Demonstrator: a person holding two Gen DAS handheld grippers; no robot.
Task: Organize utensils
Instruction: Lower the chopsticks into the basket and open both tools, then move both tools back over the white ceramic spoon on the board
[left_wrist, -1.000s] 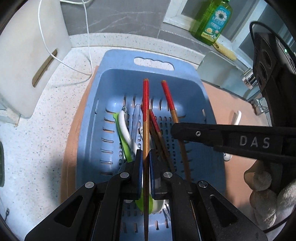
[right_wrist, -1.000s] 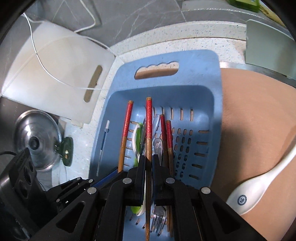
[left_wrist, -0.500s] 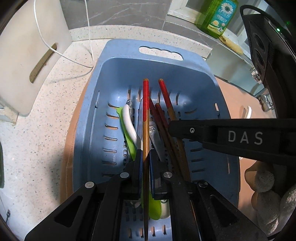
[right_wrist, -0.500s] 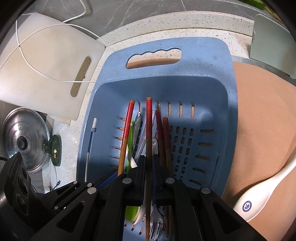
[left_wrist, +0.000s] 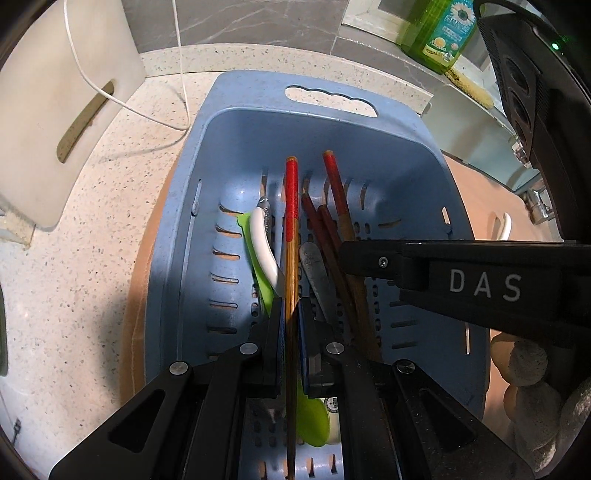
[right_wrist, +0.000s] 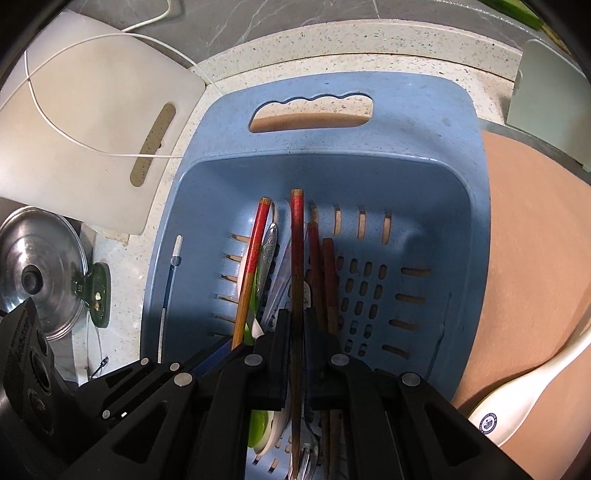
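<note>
The left gripper (left_wrist: 291, 317) is clamped tight on one red-tipped chopstick (left_wrist: 291, 206), held over the blue basket (left_wrist: 332, 96). The right gripper (right_wrist: 295, 325) pinches a second red-tipped chopstick (right_wrist: 296, 229) above the same basket. On the basket floor lie two darker chopsticks (right_wrist: 321, 266), one green spoon (left_wrist: 314, 421), one white spoon (left_wrist: 263, 243) and metal cutlery, its count unclear. Outside the basket, to its right on the brown mat (right_wrist: 535, 258), rests one more white spoon (right_wrist: 517, 398).
</note>
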